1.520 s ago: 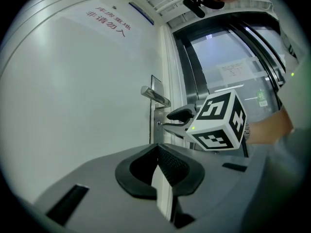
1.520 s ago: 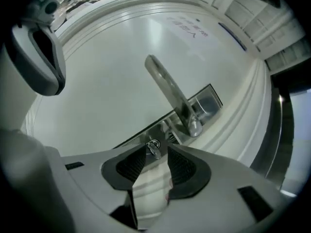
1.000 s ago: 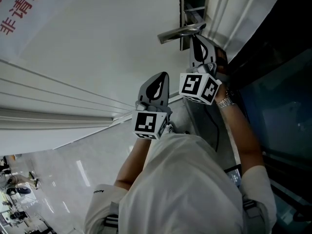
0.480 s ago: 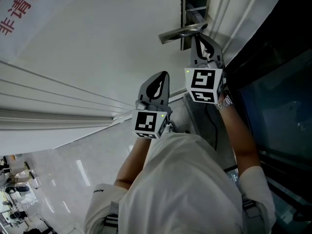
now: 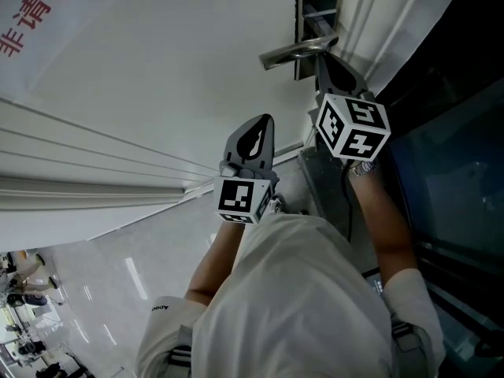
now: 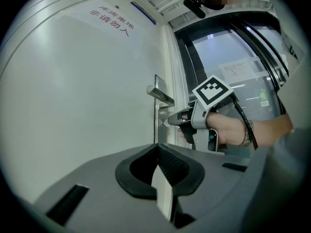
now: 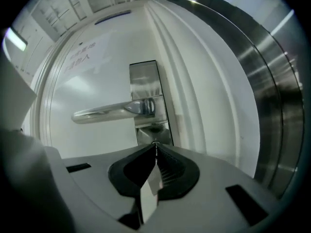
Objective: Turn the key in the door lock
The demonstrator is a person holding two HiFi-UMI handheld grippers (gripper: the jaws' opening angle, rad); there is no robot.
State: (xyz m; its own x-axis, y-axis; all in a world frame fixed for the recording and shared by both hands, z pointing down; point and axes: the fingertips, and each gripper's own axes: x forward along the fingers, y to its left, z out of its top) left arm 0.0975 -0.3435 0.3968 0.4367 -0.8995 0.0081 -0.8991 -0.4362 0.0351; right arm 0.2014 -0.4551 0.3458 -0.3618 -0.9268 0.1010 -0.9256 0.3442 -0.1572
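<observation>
- White door: the biggest thing here, fills most of the head view.
- Lever handle: mounted on a steel lock plate at the door's right edge.
- Left gripper: held level, clear of the door, tongs pressed together on nothing. Idle.
- Right gripper: nosed in just below the handle, tongs pinching the key. The key sits in the lock under the lever.

Step in hand, as I judge it: the turn itself. To do it well:
- Roll about the key's own axis, with no sideways lean.
- Grip firmly so the thin metal cannot slip.
- Stay clear of the lever above.

What each view gives:
- Left gripper view: the only side-on look, with key and tips against the plate.
- Right gripper view: plate and lever square on, but its own closed tips cover the key.
- Head view: neither key nor keyhole.
</observation>
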